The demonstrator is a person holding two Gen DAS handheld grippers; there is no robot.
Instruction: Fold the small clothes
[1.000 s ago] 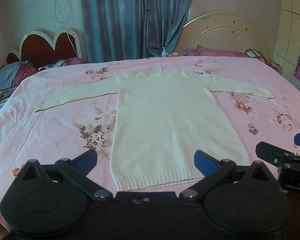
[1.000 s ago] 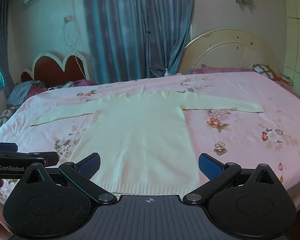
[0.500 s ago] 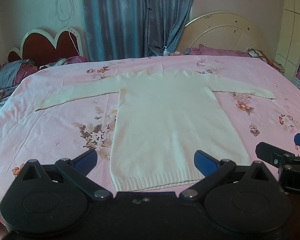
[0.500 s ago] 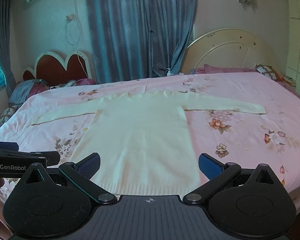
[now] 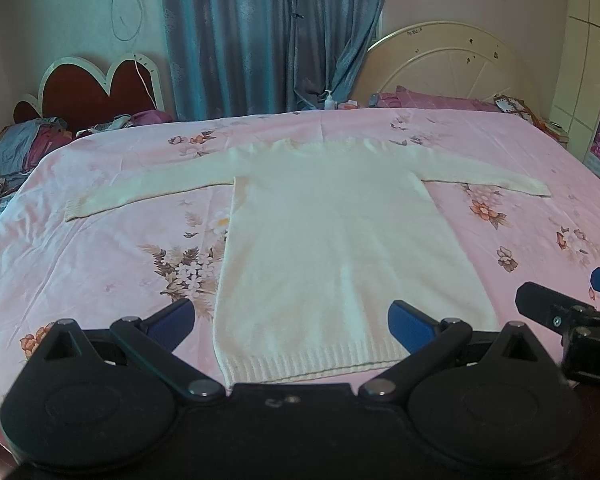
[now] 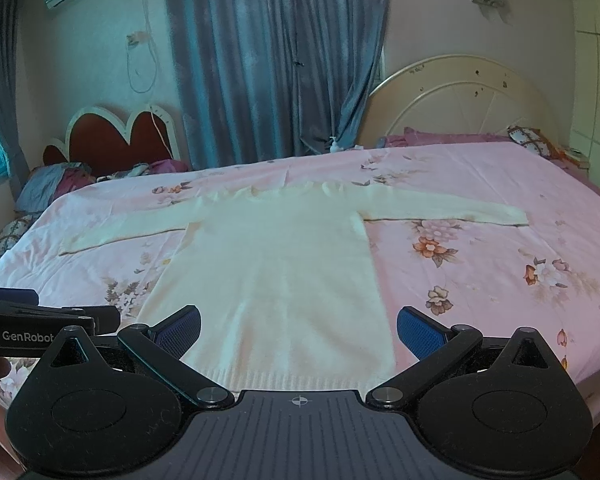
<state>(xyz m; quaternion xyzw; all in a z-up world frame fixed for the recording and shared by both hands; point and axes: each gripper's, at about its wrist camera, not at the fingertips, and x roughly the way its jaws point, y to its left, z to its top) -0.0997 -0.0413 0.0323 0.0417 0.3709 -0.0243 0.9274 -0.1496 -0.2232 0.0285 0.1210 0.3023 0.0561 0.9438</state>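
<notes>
A cream long-sleeved knit sweater [image 5: 332, 240] [image 6: 276, 276] lies flat on the pink floral bedsheet [image 5: 100, 248] [image 6: 480, 280], sleeves spread left and right, ribbed hem nearest me. My left gripper [image 5: 290, 320] hovers open just short of the hem, blue pads wide apart, nothing between them. My right gripper [image 6: 298, 330] is likewise open over the hem, holding nothing. Each gripper shows at the edge of the other's view: the right gripper [image 5: 572, 312] at the right, the left gripper [image 6: 40, 320] at the left.
A cream round headboard [image 5: 444, 68] and a red heart-shaped headboard [image 5: 96, 88] stand behind the bed. Pillows and bedding [image 5: 32, 144] pile at the far left. Blue curtains [image 5: 272, 36] hang behind. A small bottle [image 5: 330, 101] sits at the bed's far edge.
Both cameras have tilted down slightly, so the bed and sweater sit a little lower in the views. The sweater lies unmoved and both grippers stay open.
</notes>
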